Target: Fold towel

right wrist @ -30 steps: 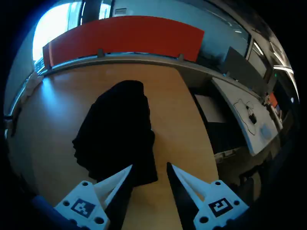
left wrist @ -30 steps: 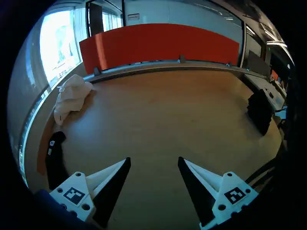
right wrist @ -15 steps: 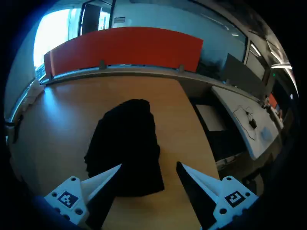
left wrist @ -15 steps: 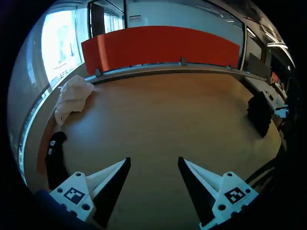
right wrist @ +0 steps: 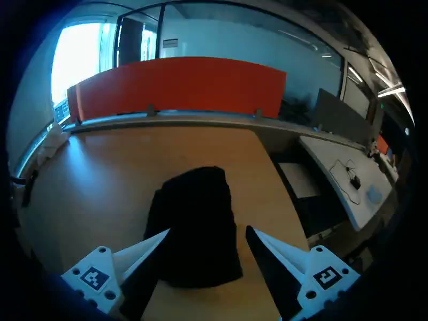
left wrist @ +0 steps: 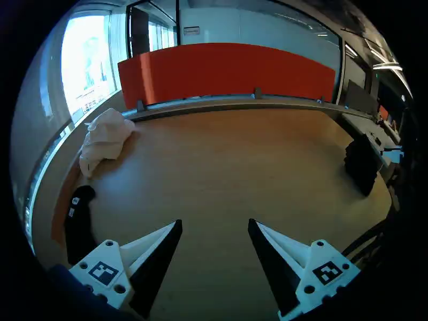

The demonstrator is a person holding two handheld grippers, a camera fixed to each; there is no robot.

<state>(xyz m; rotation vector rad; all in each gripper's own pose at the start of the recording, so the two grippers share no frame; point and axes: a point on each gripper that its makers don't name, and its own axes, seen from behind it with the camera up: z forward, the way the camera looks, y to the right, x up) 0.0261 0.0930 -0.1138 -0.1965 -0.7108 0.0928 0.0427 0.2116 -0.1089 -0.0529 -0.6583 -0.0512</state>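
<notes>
A folded black towel (right wrist: 195,224) lies on the wooden table (right wrist: 117,176) near its right edge, just beyond my right gripper (right wrist: 207,235), which stands open above its near end and holds nothing. The same black towel (left wrist: 362,160) appears at the far right in the left gripper view. A crumpled cream towel (left wrist: 104,140) sits at the table's far left corner. My left gripper (left wrist: 214,227) is open over bare wood (left wrist: 224,160), well short of either towel.
A red partition (left wrist: 230,69) runs along the table's far edge. A small black object (left wrist: 79,211) lies at the left edge near my left gripper. To the right of the table stands a white desk (right wrist: 348,182) with cables. Bright windows (left wrist: 85,64) are at the left.
My right gripper opened wider and drew back and up from the black towel, which now sits lower and smaller in its view. The left gripper tilted up slightly.
</notes>
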